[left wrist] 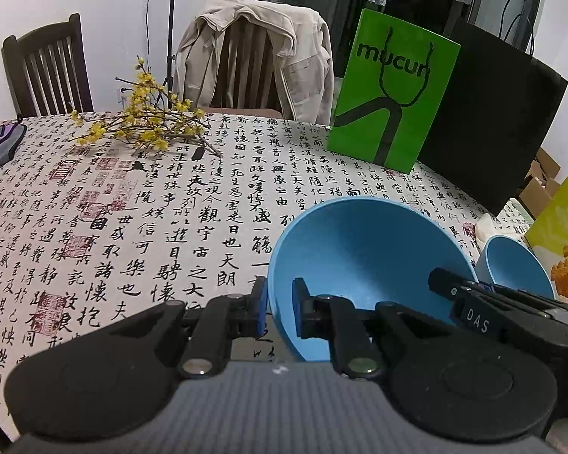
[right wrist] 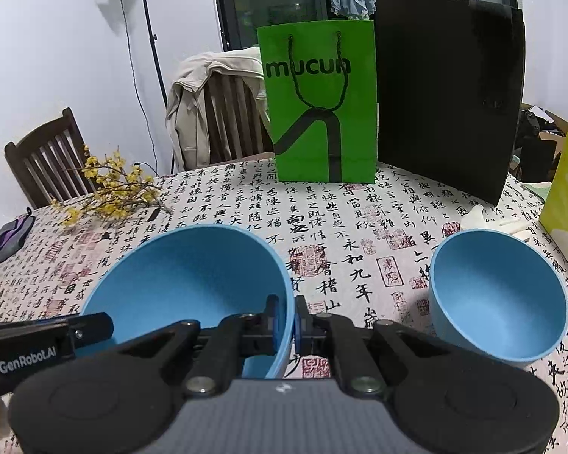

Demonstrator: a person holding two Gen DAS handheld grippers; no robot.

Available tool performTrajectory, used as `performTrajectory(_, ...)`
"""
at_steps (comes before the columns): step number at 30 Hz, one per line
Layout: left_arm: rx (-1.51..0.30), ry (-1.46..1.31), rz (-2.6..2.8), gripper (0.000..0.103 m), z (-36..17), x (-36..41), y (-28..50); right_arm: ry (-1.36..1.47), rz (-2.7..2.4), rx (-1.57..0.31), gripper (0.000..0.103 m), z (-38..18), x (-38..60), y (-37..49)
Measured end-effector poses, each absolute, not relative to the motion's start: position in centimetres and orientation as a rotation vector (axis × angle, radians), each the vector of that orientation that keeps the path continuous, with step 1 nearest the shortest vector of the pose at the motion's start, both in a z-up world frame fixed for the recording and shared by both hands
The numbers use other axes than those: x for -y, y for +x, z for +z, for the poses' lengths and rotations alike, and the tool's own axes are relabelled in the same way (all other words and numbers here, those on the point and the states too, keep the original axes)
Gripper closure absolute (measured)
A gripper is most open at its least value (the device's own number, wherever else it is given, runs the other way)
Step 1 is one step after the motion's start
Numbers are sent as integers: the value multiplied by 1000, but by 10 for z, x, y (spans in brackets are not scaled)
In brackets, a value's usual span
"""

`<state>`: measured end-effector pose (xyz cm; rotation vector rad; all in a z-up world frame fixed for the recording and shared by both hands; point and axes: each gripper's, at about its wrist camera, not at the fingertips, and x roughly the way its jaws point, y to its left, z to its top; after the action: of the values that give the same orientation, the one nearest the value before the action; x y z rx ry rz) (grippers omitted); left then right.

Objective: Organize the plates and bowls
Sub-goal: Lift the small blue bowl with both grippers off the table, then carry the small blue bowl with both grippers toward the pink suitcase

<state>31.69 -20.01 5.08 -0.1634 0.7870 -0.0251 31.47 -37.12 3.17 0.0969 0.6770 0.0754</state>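
The large blue bowl (right wrist: 185,287) has its lower part hidden behind both grippers, and whether it rests on the tablecloth (left wrist: 132,227) cannot be told. It tips, its mouth facing the cameras. The left gripper (left wrist: 280,308) straddles its left rim, jaws apparently pinching the wall; the right gripper (right wrist: 286,319) pinches its right rim. A smaller blue bowl (right wrist: 498,299) stands upright, well apart. Beyond stand a green bag (right wrist: 322,106) and chairs.
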Motion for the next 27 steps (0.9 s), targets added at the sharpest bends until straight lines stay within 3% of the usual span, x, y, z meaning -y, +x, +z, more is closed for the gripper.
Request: performTrajectory(27, -740, -157, -55, 89, 63, 178, 261, 165, 57, -633, 96, 37, 354, 255)
